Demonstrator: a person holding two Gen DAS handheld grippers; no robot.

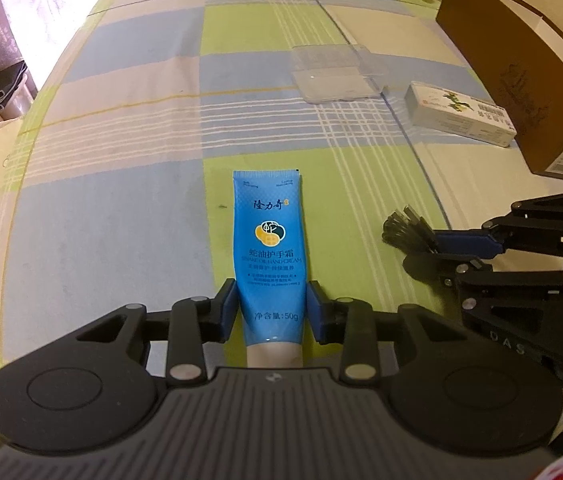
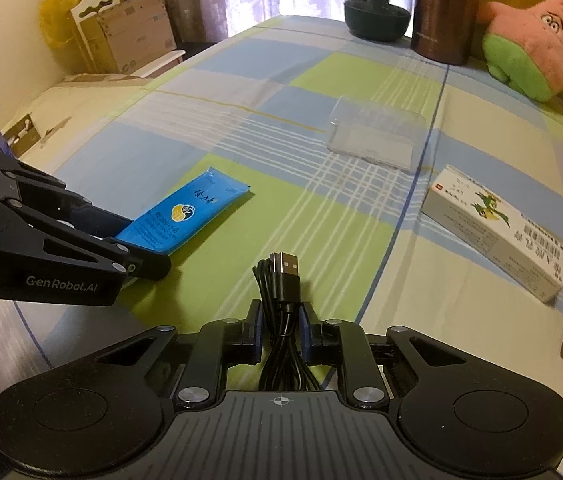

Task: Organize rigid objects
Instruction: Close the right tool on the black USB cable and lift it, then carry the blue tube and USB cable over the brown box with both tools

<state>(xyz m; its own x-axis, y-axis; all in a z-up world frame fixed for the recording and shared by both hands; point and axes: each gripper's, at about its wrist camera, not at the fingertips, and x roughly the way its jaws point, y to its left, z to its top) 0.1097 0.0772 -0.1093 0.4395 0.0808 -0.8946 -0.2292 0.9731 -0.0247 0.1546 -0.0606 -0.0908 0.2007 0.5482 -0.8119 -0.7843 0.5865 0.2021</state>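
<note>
A blue hand cream tube (image 1: 268, 240) lies flat on the checked cloth, its white cap end toward me. My left gripper (image 1: 271, 308) is shut on the tube's lower part, one blue pad against each side. In the right wrist view the tube (image 2: 189, 208) sticks out of the left gripper (image 2: 141, 244) toward the table's middle. My right gripper (image 2: 280, 320) is shut on a coiled black USB cable (image 2: 281, 288), whose plug points forward past the pads. In the left wrist view the right gripper (image 1: 433, 250) sits just right of the tube with the cable (image 1: 405, 232) in it.
A clear plastic box (image 2: 377, 136) lies further back, with a white medicine carton (image 2: 493, 228) to its right. A brown cardboard box (image 1: 521, 72) stands along the right edge. At the far end are a dark jar (image 2: 377, 4), a brown flask (image 2: 445, 12) and a pink plush star (image 2: 533, 48).
</note>
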